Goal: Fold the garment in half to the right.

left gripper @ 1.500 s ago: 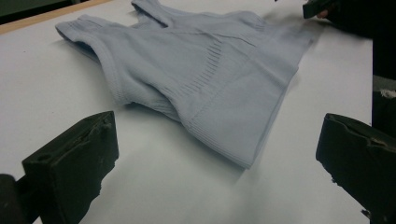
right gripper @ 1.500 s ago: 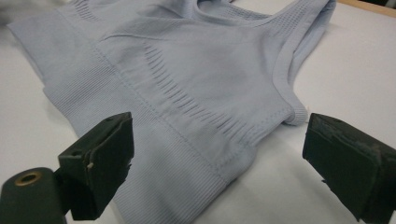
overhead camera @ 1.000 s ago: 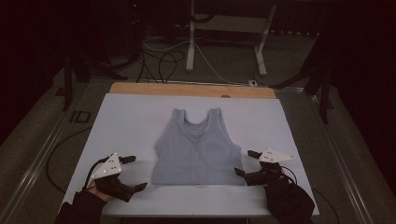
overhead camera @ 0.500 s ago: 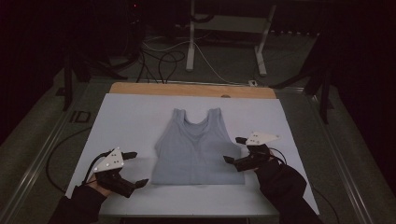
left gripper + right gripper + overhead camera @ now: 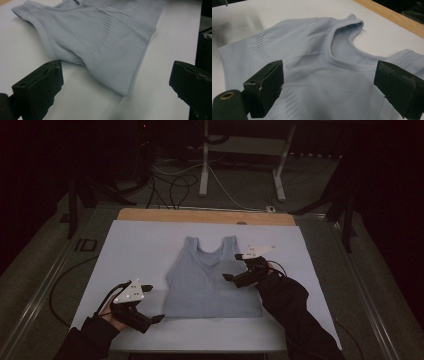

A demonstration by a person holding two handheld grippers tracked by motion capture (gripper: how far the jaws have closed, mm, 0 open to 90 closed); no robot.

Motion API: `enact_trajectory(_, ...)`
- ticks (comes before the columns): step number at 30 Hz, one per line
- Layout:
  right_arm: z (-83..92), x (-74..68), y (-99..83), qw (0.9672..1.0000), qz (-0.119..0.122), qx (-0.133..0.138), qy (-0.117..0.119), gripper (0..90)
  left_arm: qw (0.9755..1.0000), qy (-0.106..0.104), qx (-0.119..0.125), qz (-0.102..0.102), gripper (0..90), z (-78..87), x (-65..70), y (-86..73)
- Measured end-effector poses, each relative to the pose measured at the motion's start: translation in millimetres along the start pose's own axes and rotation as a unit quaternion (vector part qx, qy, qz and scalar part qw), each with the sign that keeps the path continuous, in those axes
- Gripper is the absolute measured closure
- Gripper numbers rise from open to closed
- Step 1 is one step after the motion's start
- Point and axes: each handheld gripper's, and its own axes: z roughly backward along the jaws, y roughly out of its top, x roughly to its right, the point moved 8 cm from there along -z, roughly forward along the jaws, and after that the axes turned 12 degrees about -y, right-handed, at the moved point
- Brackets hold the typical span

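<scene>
At the near left, the left gripper (image 5: 142, 309) sits with jaws spread beside the near-left hem corner of the pale blue tank top (image 5: 207, 282), lying flat mid-table (image 5: 140, 240). Farther right, the right gripper (image 5: 241, 271) hovers over its right side, jaws wide. A shallow pinch could catch one layer and bunch it.

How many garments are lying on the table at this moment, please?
1. A single pale top lies flat at the middle of the white table, between the left gripper at its lower left corner and the right gripper over its right side.
</scene>
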Motion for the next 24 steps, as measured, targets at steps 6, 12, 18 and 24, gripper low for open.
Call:
enact_trajectory(6, -17.3, 2.5, 9.0, 1.0000, 0.003, -0.004, 0.003, 9.2, 0.9998, -0.007, -0.020, 0.006, 0.3, -10.1, 0.4, -2.3)
enact_trajectory(12, -34.4, 5.7, 18.0, 1.0000, 0.004, -0.005, 0.005, 9.2, 0.9991, -0.005, -0.041, 0.005, 0.3, -18.5, -2.1, -5.6)
enact_trajectory(18, -51.1, 4.3, 24.5, 0.9999, 0.003, -0.011, 0.008, 9.2, 0.9982, -0.014, -0.058, 0.013, 0.4, -26.4, -2.7, -8.7)
enact_trajectory(24, -64.6, 1.9, 29.6, 0.9998, 0.007, -0.016, 0.010, 9.2, 0.9975, -0.012, -0.067, 0.017, 0.4, -31.0, -5.7, -10.5)
